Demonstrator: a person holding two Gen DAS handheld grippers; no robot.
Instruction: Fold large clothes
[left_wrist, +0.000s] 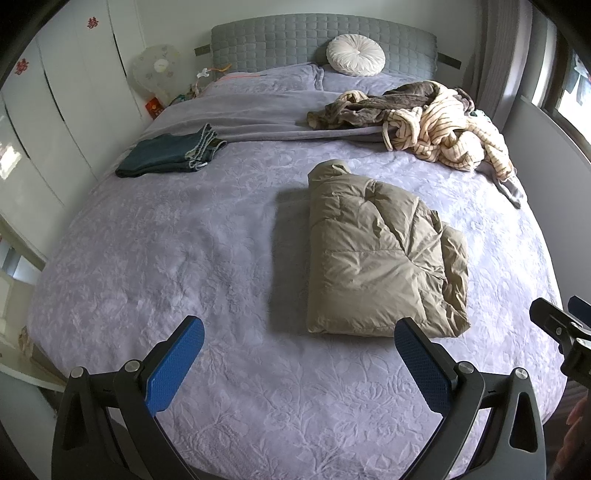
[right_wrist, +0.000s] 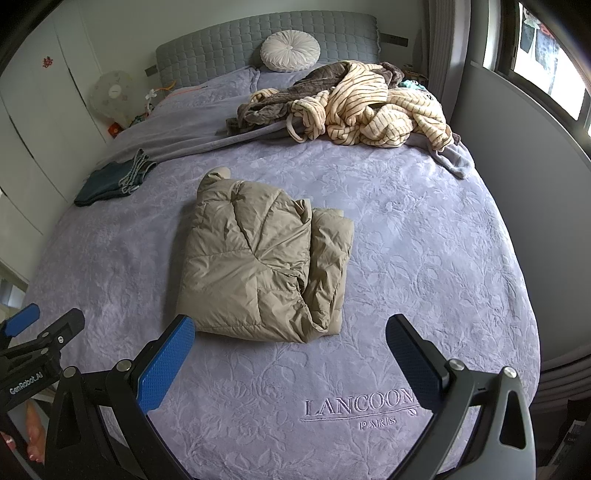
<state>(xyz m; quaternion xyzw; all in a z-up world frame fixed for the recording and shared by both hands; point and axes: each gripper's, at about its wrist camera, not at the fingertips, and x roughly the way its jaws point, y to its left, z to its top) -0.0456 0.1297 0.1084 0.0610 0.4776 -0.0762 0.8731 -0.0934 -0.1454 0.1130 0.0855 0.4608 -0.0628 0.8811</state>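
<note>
Jacket: a khaki puffer, folded into a thick rectangular bundle, lying flat on the lavender bedspread near the middle of the bed. Its smooth folded panel faces up, and a second folded layer shows along the side toward the window. Nothing touches it.

The left gripper hangs above the bedspread on the foot side of the jacket, its blue pads spread wide with nothing between them. One pad overlaps the jacket's near corner in the left wrist view, but whether it touches cannot be told. The right gripper is likewise on the foot side of the jacket, pads wide apart and empty, above the embroidered "LANCOON PARIS" lettering.

Beyond the jacket, toward the headboard, a heap of clothes, cream striped and brown, lies unfolded, well apart from the jacket. A round white cushion leans on the headboard behind that heap. Folded jeans rest well apart from the jacket, on the wardrobe side. A fan stands off the bed beyond the jeans.
</note>
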